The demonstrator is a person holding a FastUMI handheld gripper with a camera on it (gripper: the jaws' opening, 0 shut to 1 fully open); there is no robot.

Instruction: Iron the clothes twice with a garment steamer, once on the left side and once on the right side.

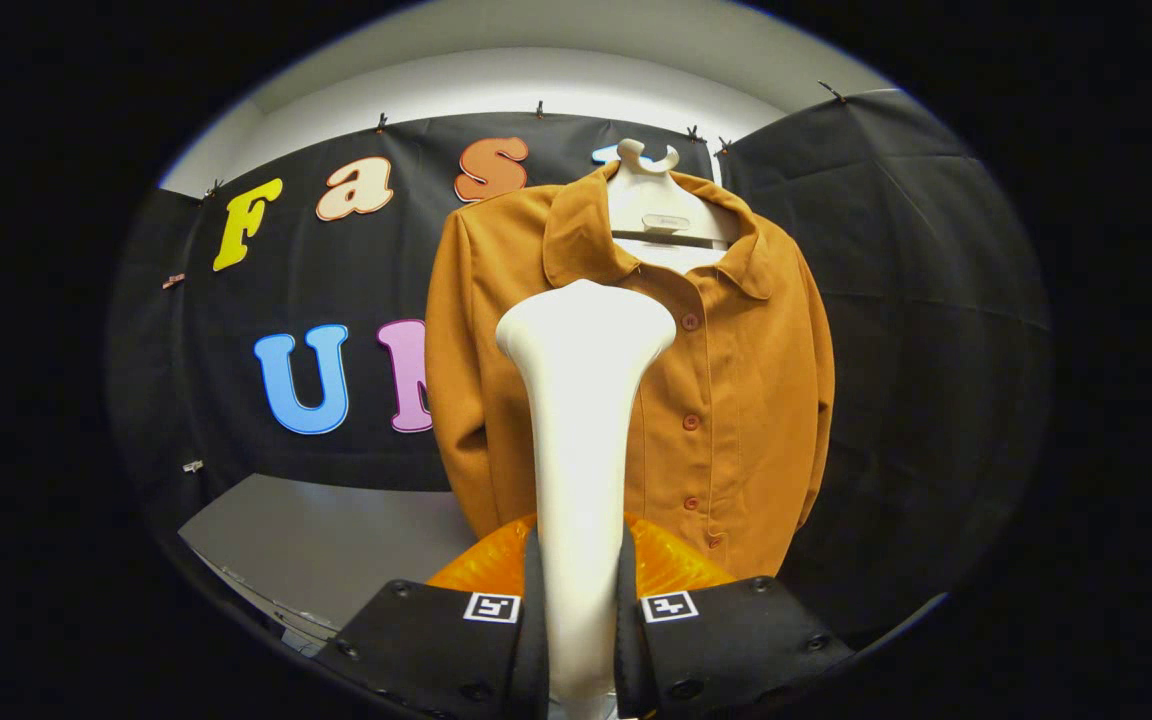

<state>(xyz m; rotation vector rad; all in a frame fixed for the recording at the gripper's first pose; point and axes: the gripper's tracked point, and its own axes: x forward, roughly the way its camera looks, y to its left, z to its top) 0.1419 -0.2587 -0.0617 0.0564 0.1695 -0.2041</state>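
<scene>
Your claw [581,600] is clamped on the steamer [581,400]: both fingers press against its white handle, one on each side, low on the shaft. From that grip the steamer rises straight up and away from you, widening into a broad rounded head at the far end.

Just beyond that head hangs the jacket [726,380], a brown-orange one with a collar and a row of buttons [691,422] down its front. It hangs on a pale hanger [651,200] against the black cloth wall. The steamer head sits in front of the jacket's upper chest, just below the collar and slightly left of the button line; you cannot tell whether it touches the cloth or stands a little off it. Most of the jacket's right half lies open to view on the right of the steamer, and its left sleeve shows on the left.

Behind the fingers, at the foot of the handle, you see a translucent orange part [676,565] of the steamer. A grey desk [316,540] lies low on the left, near the wall.
</scene>
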